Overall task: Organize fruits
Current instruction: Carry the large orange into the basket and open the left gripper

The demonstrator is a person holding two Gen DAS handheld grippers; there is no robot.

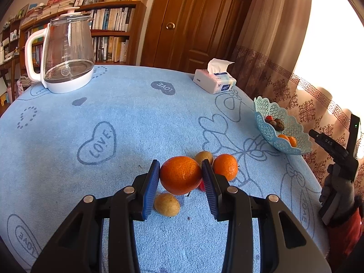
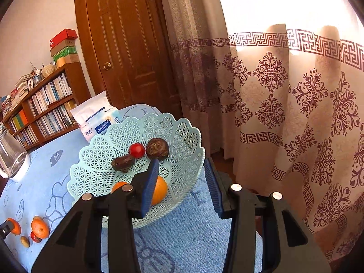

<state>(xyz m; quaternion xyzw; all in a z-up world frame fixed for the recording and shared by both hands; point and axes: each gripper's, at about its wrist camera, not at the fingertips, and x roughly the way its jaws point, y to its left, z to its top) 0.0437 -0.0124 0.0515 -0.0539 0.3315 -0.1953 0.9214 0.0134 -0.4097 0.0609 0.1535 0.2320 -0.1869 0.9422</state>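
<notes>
My left gripper (image 1: 180, 166) is shut on a large orange (image 1: 180, 175), its blue pads pressing both sides just above the blue tablecloth (image 1: 127, 118). Around it lie a second orange (image 1: 225, 166), a brownish fruit (image 1: 204, 157), a tan round fruit (image 1: 167, 204) and a small red fruit (image 1: 202, 185). The light blue lattice basket (image 2: 97, 150) holds a red fruit (image 2: 137, 150), two dark brown fruits (image 2: 157, 148) and two oranges (image 2: 160, 190). My right gripper (image 2: 181, 166) hovers over the basket's near right rim, open, with nothing gripped.
A glass kettle (image 1: 66, 52) stands at the far left of the table. A tissue pack (image 1: 215, 82) sits at the far edge. A patterned curtain (image 2: 284, 104) hangs just past the table's right edge. A gloved hand (image 1: 336, 182) holds the right gripper.
</notes>
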